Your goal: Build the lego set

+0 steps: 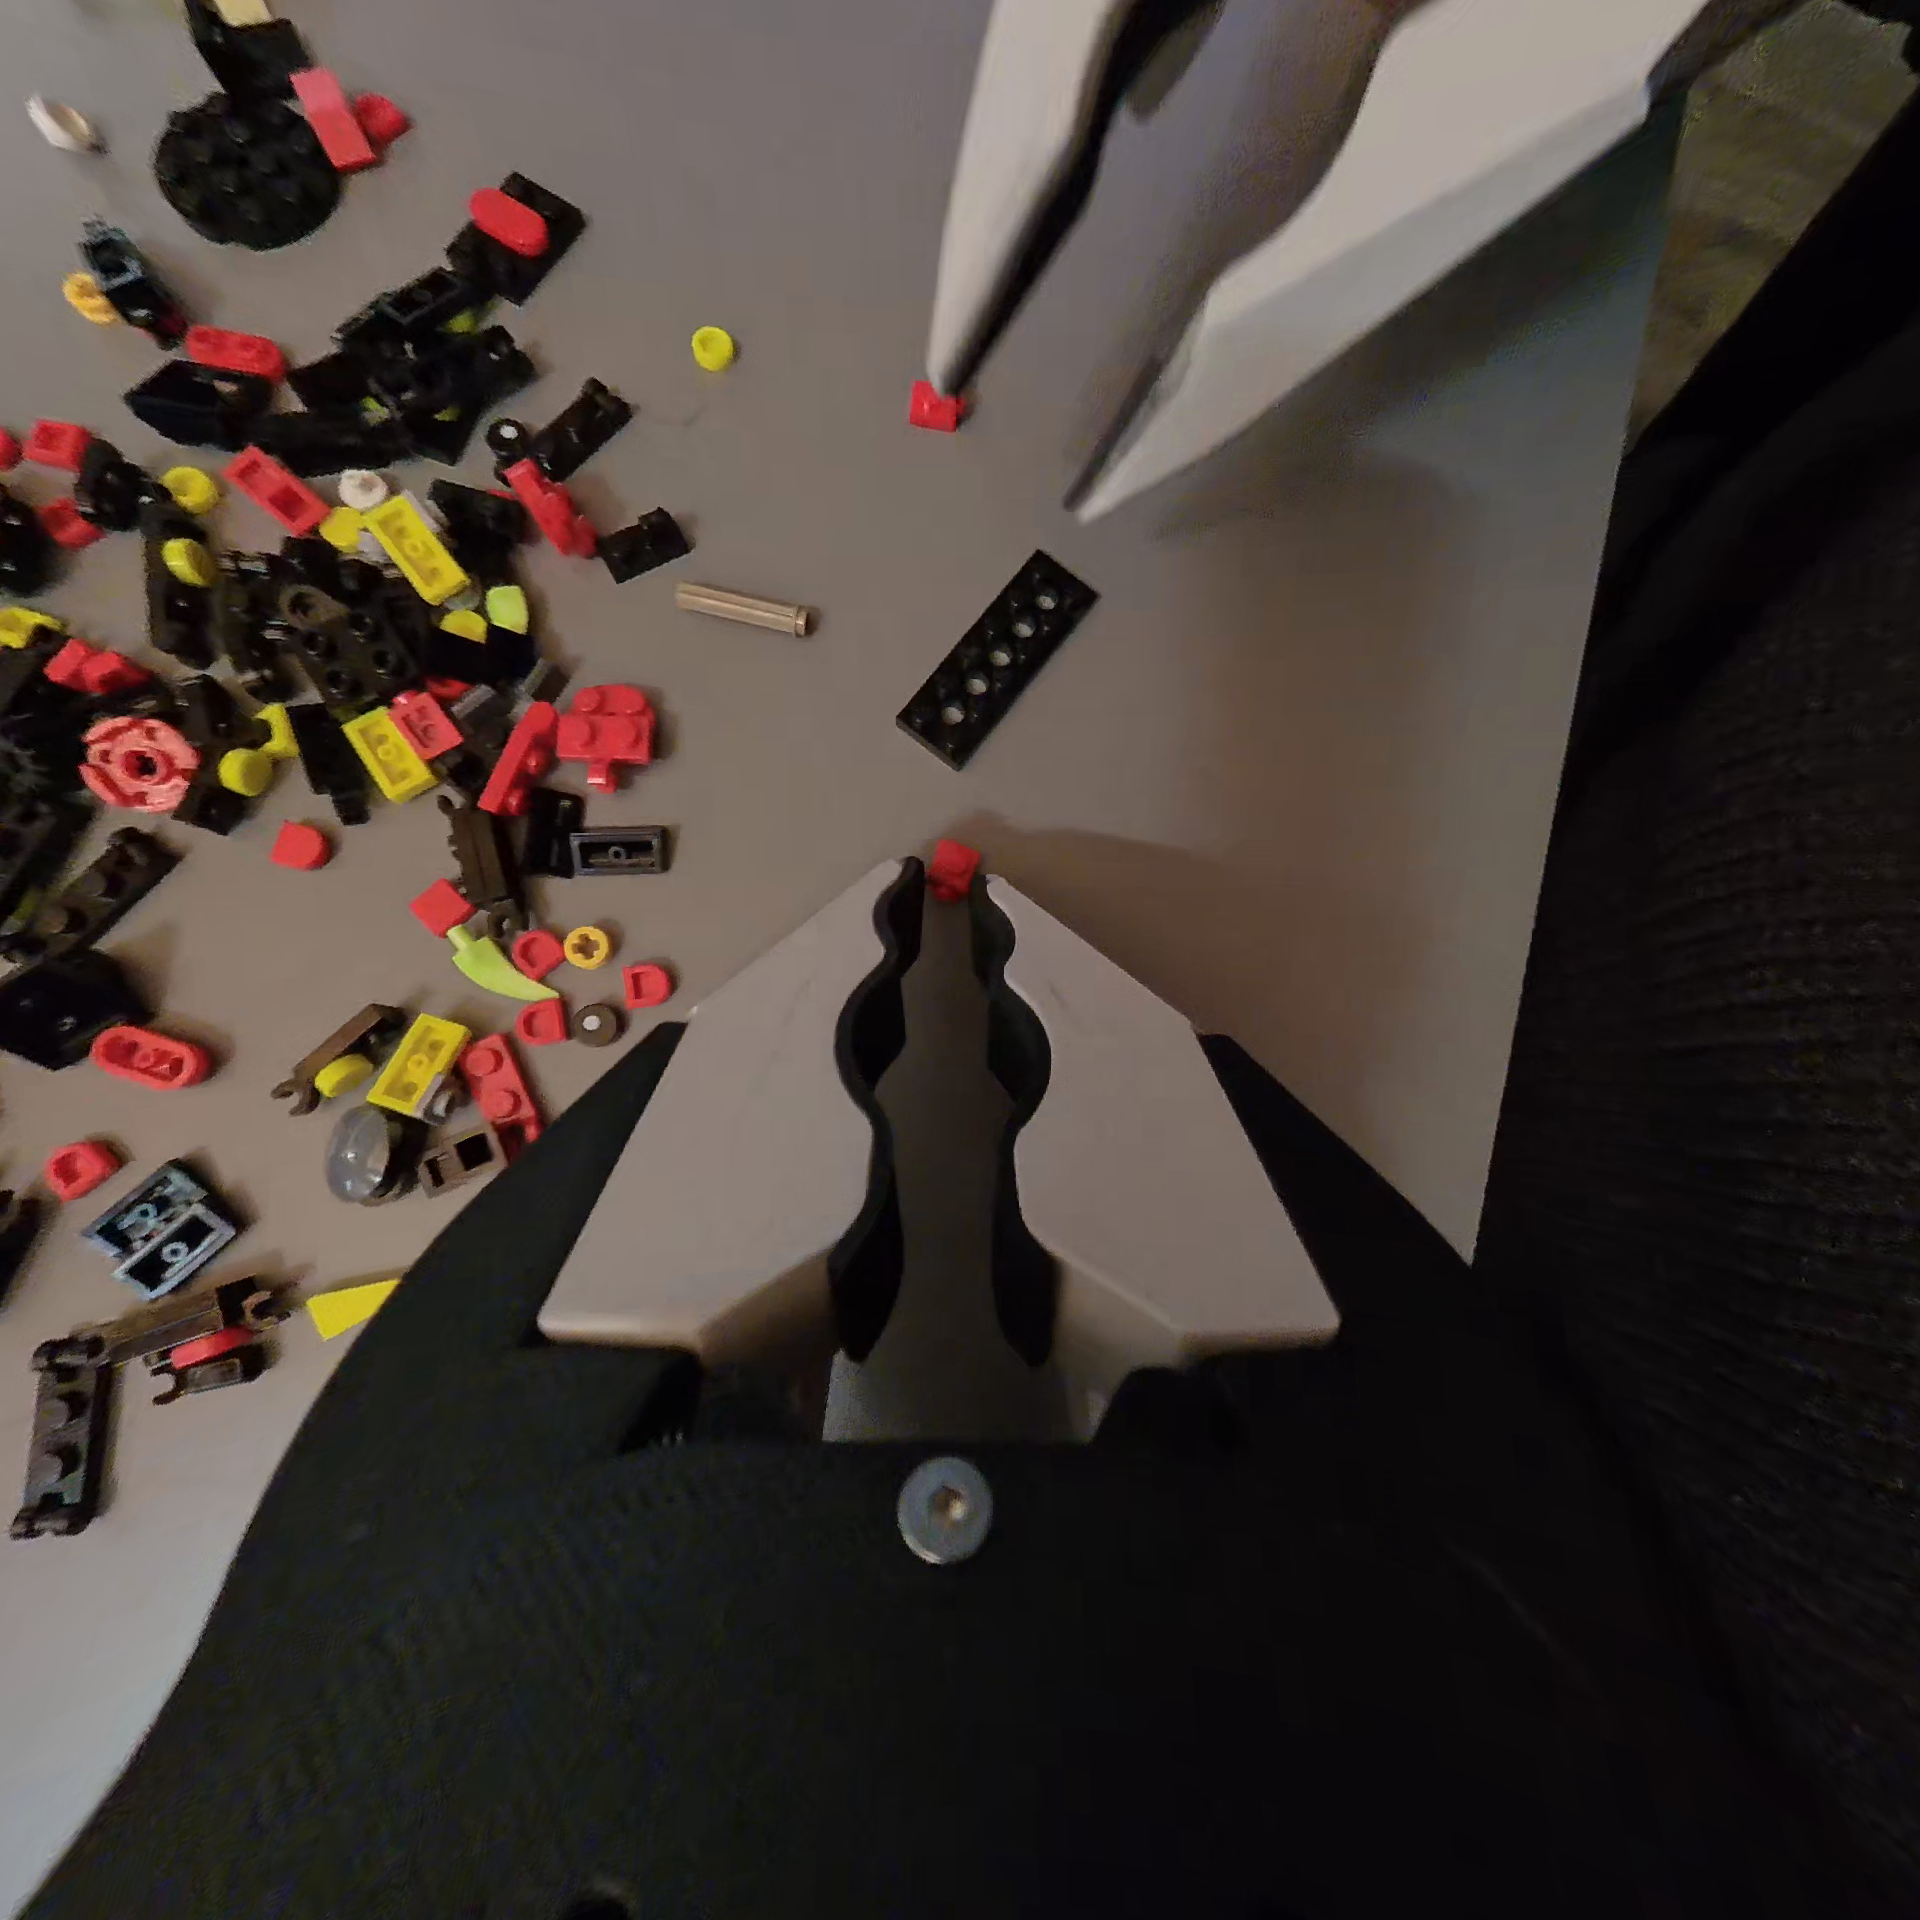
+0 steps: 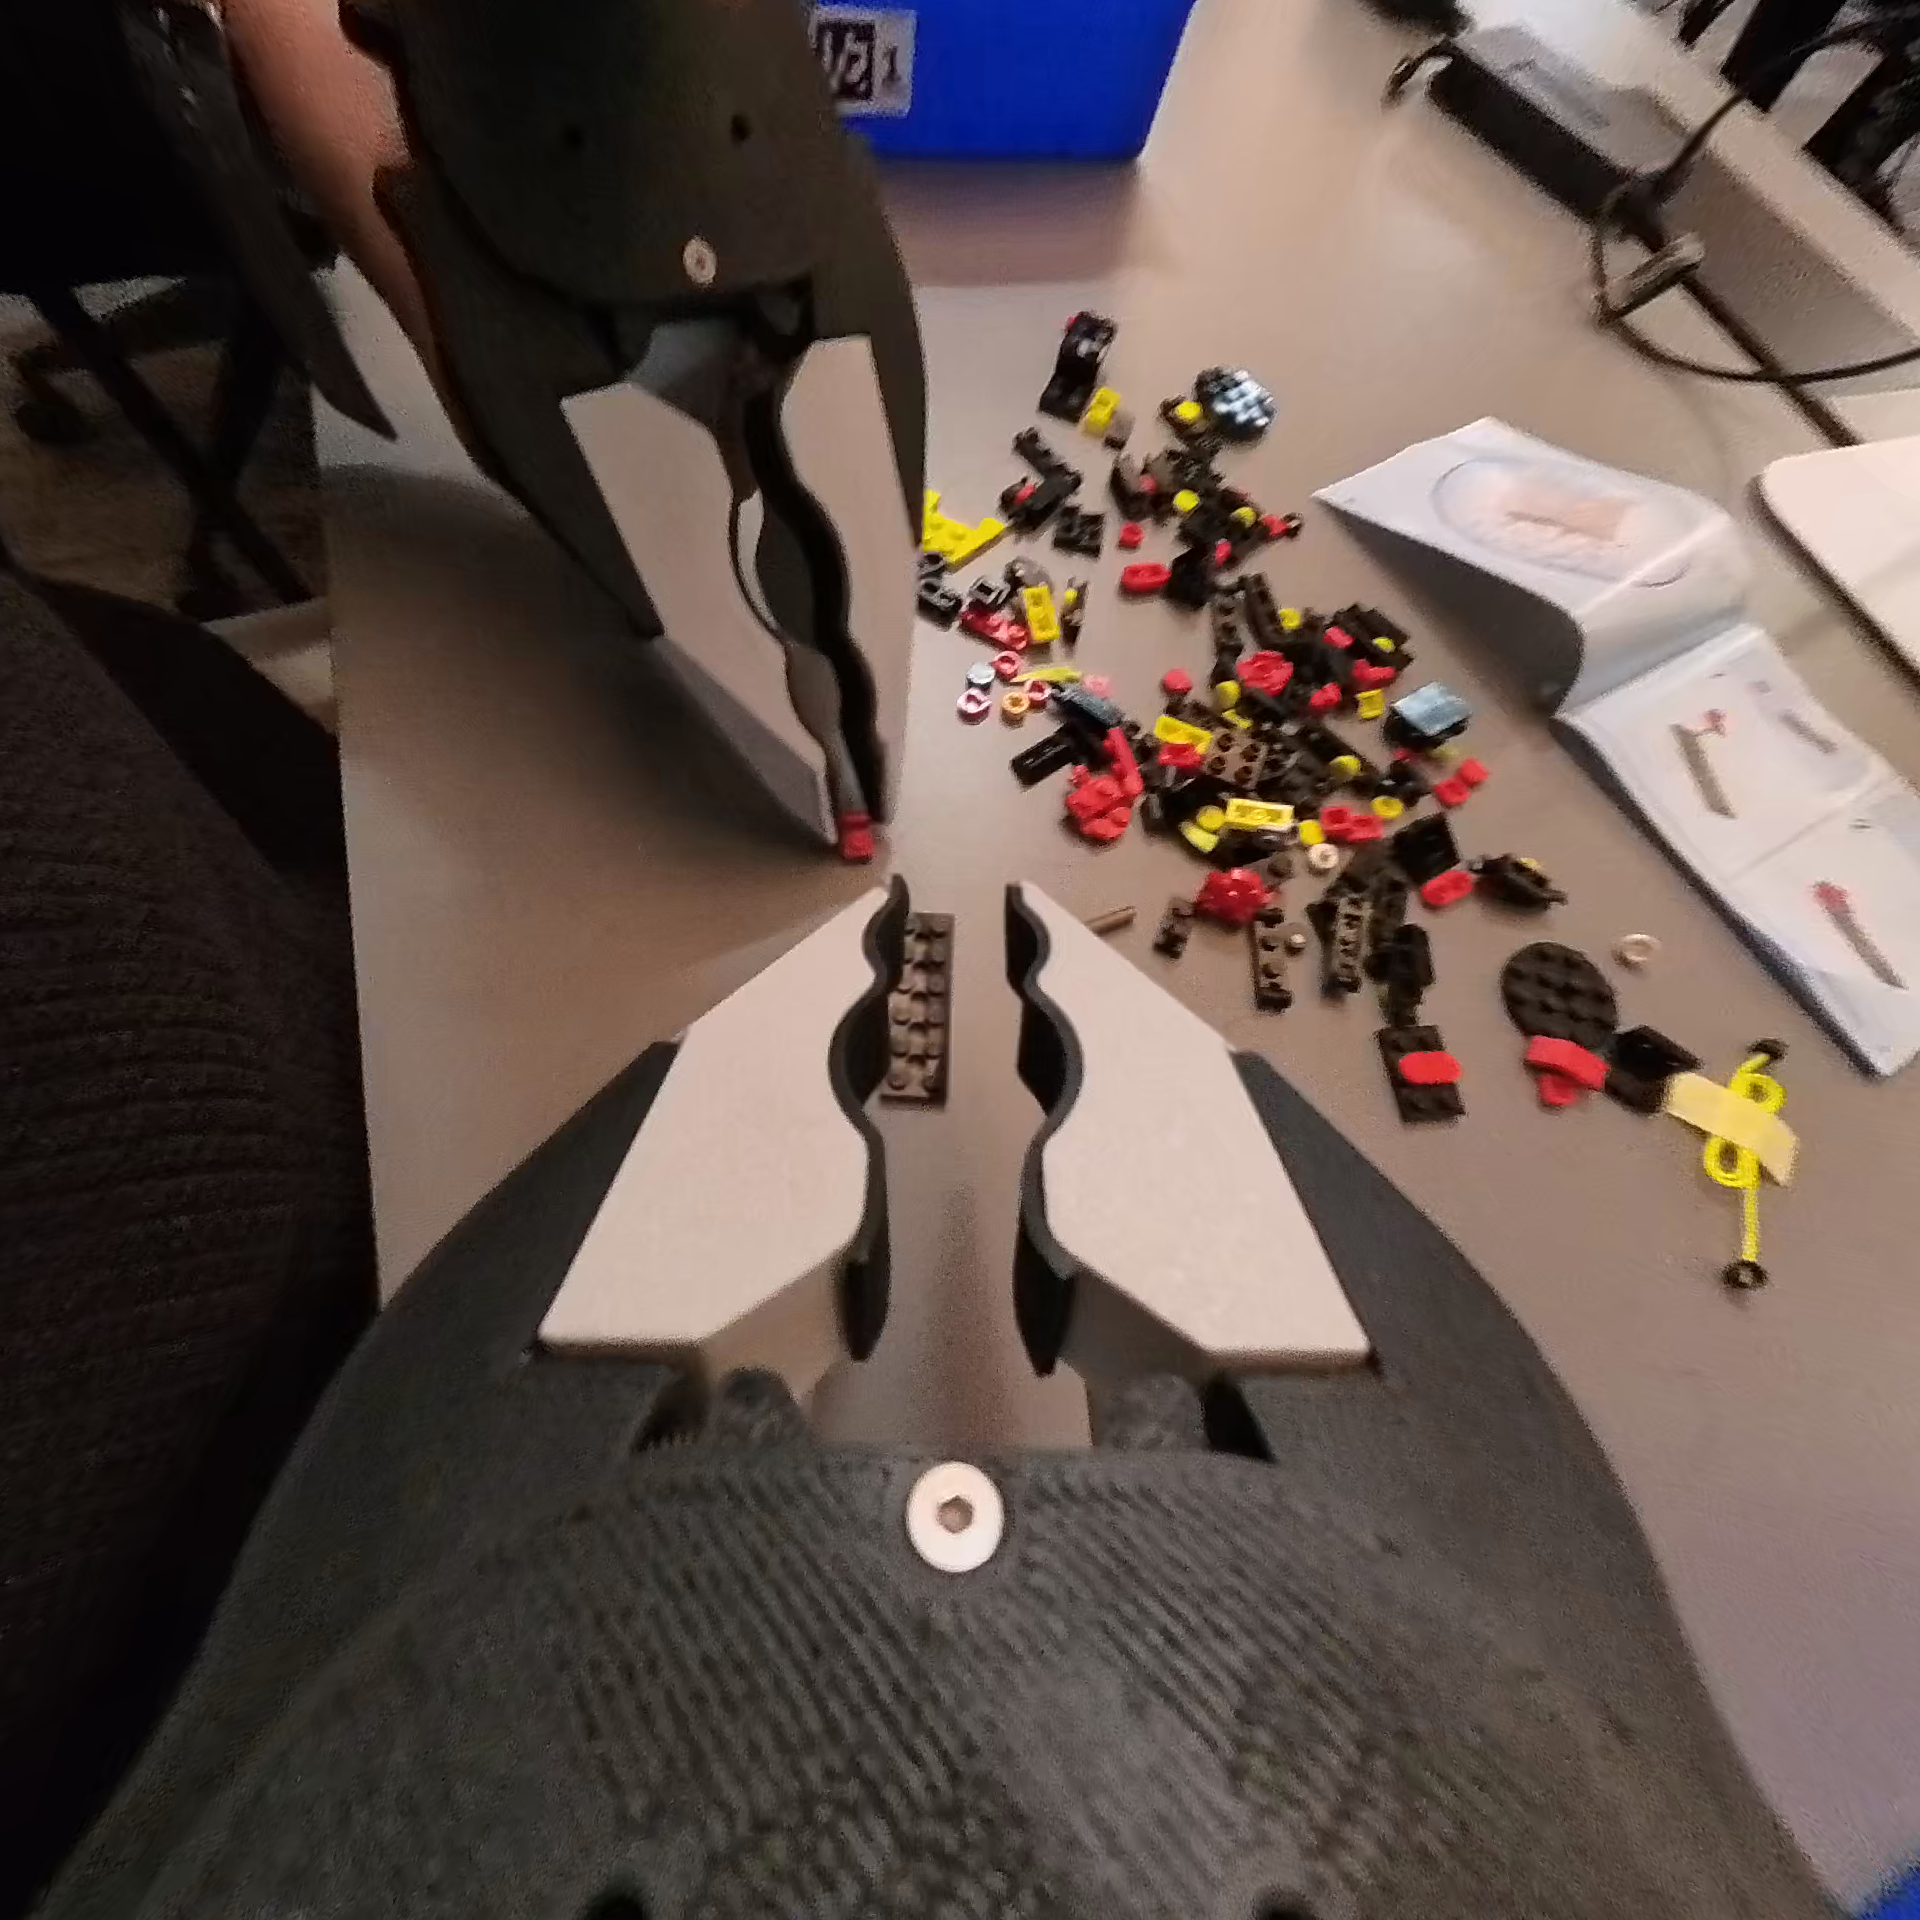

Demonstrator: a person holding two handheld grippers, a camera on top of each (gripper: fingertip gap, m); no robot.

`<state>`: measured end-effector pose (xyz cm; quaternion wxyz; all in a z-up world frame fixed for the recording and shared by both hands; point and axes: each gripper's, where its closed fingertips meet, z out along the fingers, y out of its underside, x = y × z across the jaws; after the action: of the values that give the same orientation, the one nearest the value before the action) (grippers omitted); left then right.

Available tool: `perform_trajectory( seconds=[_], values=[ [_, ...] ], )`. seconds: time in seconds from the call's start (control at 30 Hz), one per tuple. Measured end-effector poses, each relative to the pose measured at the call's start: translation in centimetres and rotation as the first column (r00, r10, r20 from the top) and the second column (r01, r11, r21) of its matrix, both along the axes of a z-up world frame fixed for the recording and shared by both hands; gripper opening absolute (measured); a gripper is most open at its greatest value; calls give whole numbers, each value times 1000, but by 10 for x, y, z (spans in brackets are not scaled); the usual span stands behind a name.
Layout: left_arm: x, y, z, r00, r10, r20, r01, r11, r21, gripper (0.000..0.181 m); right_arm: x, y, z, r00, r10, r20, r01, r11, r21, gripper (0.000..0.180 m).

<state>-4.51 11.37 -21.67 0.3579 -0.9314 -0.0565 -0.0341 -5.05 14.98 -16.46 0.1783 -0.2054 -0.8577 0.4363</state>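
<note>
Right wrist view | grey table [image 2: 582,727], blue bin [image 2: 1018,83] | left tool [image 2: 854,821] clamps red brick [image 2: 856,834] | right tool [image 2: 951,899] apart

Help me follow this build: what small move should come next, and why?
Probably the left gripper should carry its small red piece over to the black plate and press it on. It is shut on that piece, the plate lies bare just ahead, and the right gripper is open around the plate, placed to steady it.
</note>
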Motion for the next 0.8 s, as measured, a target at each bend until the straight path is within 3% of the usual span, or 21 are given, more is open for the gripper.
perform_trajectory(
  seconds=[0.13, 0.27, 0.33, 0.47, 0.7, 0.8],
  values=[
    [-4, -2, 8, 1000, 29, -6, -29, 999, 33, 8, 8, -12, -9, 996, 50, 80, -49, 999, -16, 16],
    [-5, -6, 16, 999, 44, 26, -45, 997, 66, 10, 8, -26, -24, 974, 57, 217, -54, 998, -21, 32],
    [-9, -11, 19, 997, 72, 31, -75, 994, 78, 9, 8, -30, -34, 963, 28, 266, -38, 999, 31, 27],
    [-22, -21, 20, 982, 177, 64, -182, 980, 86, 6, -1, -33, -34, 979, -66, 194, 41, 991, 130, 13],
    [-32, -32, 21, 949, 290, 126, -305, 944, 124, 6, -3, -40, -41, 979, -154, 136, 123, 969, 212, 11],
    [-33, -35, 28, 939, 304, 159, -328, 932, 156, 6, -3, -43, -48, 969, -163, 184, 127, 972, 196, 13]
  ],
)
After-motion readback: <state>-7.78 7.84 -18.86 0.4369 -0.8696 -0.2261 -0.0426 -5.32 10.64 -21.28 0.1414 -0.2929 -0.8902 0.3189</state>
